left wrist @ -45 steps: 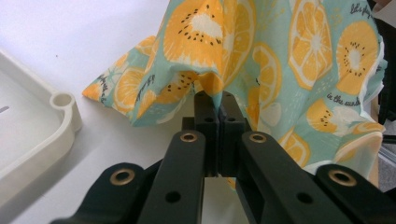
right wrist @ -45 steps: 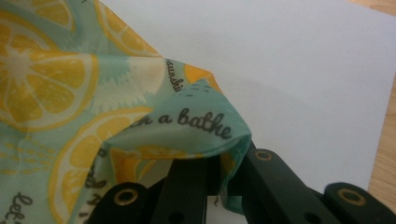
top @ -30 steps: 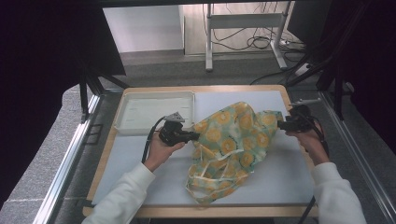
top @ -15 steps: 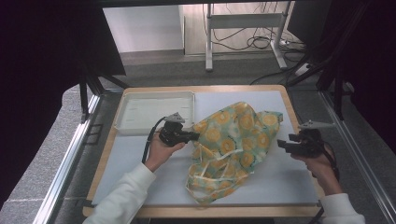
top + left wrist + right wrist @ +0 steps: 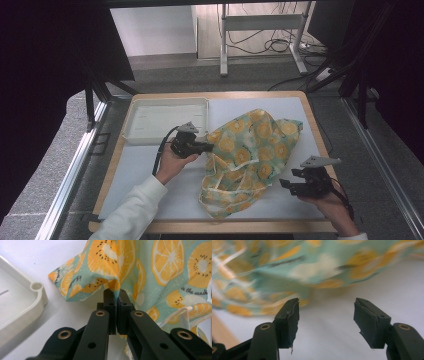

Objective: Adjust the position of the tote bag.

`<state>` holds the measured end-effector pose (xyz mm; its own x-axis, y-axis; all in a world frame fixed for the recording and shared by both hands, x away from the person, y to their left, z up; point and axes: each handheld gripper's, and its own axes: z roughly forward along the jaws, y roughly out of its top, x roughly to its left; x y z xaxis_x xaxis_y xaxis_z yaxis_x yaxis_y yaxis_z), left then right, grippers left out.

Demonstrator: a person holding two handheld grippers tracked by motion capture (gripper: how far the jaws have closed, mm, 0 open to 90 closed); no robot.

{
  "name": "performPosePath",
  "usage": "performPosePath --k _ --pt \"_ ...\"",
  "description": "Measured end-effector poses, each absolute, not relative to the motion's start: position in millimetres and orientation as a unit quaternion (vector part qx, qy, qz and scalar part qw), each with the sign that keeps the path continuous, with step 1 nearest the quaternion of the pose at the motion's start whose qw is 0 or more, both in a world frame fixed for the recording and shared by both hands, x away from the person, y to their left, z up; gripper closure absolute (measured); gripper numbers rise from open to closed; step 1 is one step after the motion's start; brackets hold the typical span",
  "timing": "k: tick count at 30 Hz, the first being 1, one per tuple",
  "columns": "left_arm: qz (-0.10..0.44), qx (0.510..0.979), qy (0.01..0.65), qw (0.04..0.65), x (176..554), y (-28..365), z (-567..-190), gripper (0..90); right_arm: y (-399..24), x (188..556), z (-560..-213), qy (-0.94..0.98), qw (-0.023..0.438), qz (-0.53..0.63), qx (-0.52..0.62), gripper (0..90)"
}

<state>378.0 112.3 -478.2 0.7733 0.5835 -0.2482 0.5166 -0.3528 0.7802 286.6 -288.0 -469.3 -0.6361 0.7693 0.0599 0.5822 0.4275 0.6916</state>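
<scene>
A teal cloth printed with orange slices lies crumpled across the middle of the white table mat, with pale straps looping at its near end. My left gripper is shut on a fold at the cloth's left edge, which bunches up between the jaws. My right gripper is near the front right of the table, just right of the cloth's near end. In the right gripper view it stands open with nothing between its fingers, and the blurred cloth lies just beyond.
A shallow white tray sits at the back left of the mat, its rounded corner close to my left gripper. The wooden table edge runs along the right. Beyond the table are a metal stand and cables on the floor.
My right gripper has left the cloth's far right corner and moved toward the front of the table, and now stands open. The left gripper has stayed shut on the cloth's left edge.
</scene>
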Motion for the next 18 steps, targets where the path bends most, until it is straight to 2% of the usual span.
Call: performPosePath --k 6,9,15,18 --pt "0.041 0.823 0.335 0.457 378 111 -480 86.8 -266 267 -474 0.855 0.122 0.342 0.371 35.5" --pt "0.051 0.818 0.338 0.462 377 113 -479 77.5 -259 265 -476 0.86 0.12 0.338 0.364 35.3" --pt "0.047 0.814 0.343 0.467 376 120 -479 69.6 -257 267 -479 0.859 0.117 0.338 0.366 35.4" --pt "0.056 0.809 0.349 0.47 372 122 -477 59.8 -256 264 -476 0.858 0.119 0.344 0.362 35.3"
